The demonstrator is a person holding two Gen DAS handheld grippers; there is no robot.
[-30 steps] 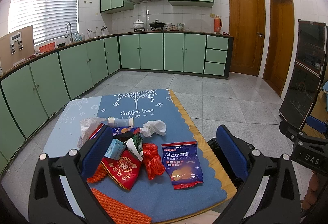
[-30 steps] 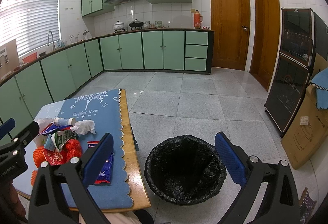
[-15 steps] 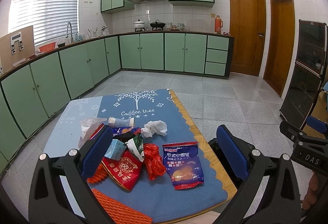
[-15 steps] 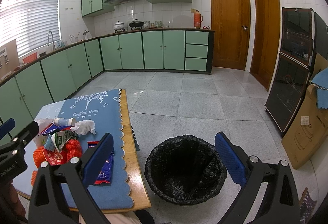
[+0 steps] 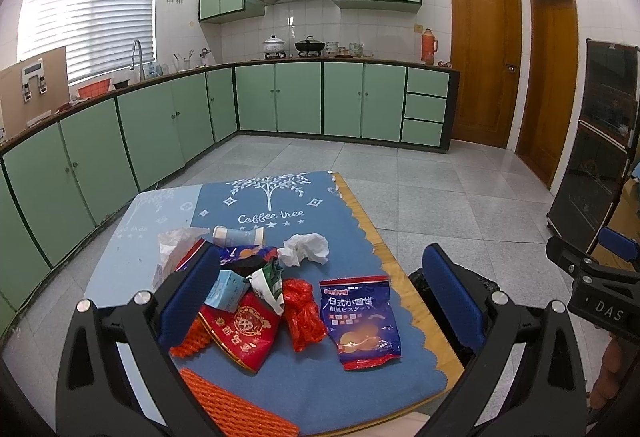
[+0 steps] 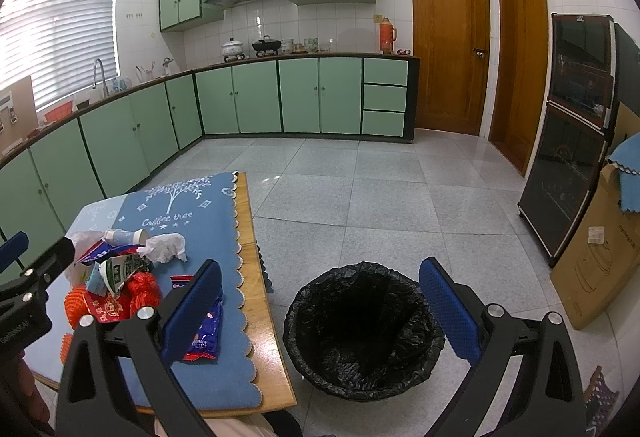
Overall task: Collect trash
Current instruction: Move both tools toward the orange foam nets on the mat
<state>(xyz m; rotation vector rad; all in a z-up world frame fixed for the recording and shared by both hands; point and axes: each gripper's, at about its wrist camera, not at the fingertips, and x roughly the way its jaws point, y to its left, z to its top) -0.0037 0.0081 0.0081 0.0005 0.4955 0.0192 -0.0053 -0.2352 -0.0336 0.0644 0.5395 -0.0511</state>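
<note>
A heap of trash lies on the blue table mat (image 5: pixel 272 205): a blue snack bag (image 5: pixel 362 315), a red crumpled bag (image 5: pixel 302 311), a red-gold packet (image 5: pixel 244 333), a white tissue (image 5: pixel 306 249), a paper cup (image 5: pixel 238 235) and orange foam netting (image 5: pixel 236 407). My left gripper (image 5: pixel 320 293) hovers open above the heap, holding nothing. My right gripper (image 6: pixel 320 301) is open and empty over the black-lined bin (image 6: pixel 362 329), which stands on the floor right of the table. The snack bag (image 6: pixel 204 333) shows partly behind its left finger.
The wooden table edge (image 6: pixel 260 301) runs beside the bin. Green cabinets (image 5: pixel 160 133) line the left and far walls. A dark glass cabinet (image 6: pixel 572 141) and a cardboard box (image 6: pixel 592 265) stand at the right. Grey tiled floor (image 6: pixel 380 189) stretches beyond.
</note>
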